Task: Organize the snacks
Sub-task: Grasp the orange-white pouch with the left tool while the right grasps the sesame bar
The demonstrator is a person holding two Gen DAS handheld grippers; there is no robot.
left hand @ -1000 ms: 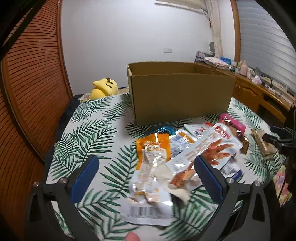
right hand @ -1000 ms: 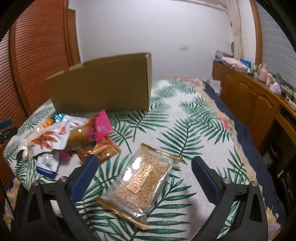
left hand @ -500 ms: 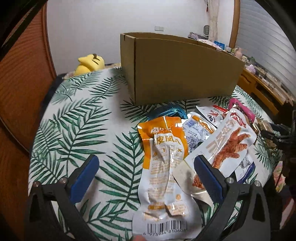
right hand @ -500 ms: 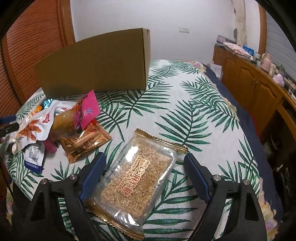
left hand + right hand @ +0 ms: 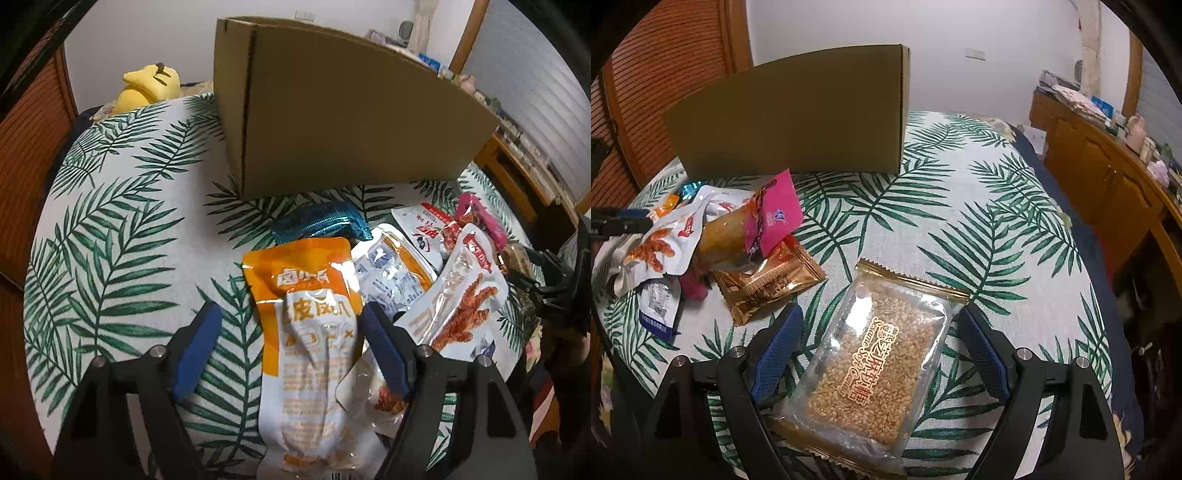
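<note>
My left gripper (image 5: 291, 343) is open, its blue pads on either side of an orange and white snack pouch (image 5: 314, 332) lying on the leaf-print tablecloth. Beside it lie a chicken-feet pouch (image 5: 458, 306), a white and orange pouch (image 5: 391, 269) and a blue foil pack (image 5: 321, 221). My right gripper (image 5: 882, 343) is open around a clear sesame candy pack (image 5: 875, 365), not pressing it. A gold foil pack (image 5: 768, 284) and a pink pouch (image 5: 775, 218) lie to its left. An open cardboard box (image 5: 343, 122) stands behind the pile and also shows in the right wrist view (image 5: 798, 118).
A yellow plush toy (image 5: 147, 88) sits at the far table edge. A wooden cabinet with clutter (image 5: 1108, 155) stands on the right, and a wooden slatted wall (image 5: 646, 92) on the left. The round table's edge (image 5: 1100, 314) drops to the right.
Both grippers have moved forward and down over the snacks. The left jaws have narrowed around the orange pouch; the right jaws have narrowed around the sesame pack.
</note>
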